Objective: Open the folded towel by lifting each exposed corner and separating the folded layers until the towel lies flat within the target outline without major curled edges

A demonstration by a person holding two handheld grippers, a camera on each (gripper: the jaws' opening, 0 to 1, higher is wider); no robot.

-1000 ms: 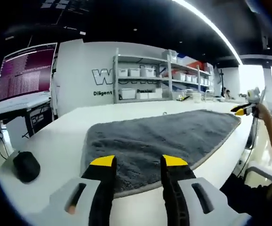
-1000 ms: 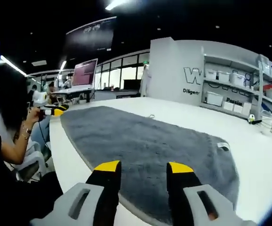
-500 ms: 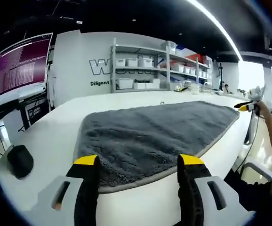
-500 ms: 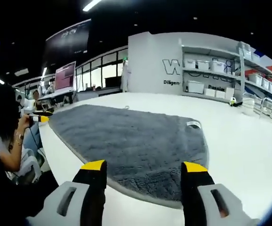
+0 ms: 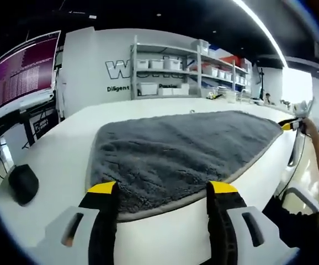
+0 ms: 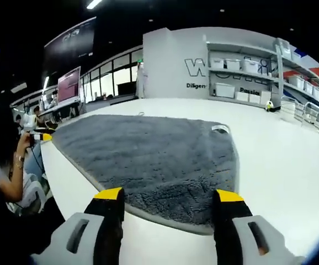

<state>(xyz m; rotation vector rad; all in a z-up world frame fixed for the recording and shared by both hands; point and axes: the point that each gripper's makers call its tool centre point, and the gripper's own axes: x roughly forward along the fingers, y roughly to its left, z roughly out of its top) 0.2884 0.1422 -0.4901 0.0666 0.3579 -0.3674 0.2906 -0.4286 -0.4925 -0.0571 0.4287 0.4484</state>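
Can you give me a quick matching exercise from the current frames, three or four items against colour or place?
Column A:
1. towel
2. computer mouse
3. monitor
4. left gripper

Column B:
a. black, on the white table beside the towel
b. jaws open, yellow tips over the towel's near edge
c. grey, spread across the table
d. purple screen at the far side

Pairs: 1-c, 2-a, 3-d, 4-b
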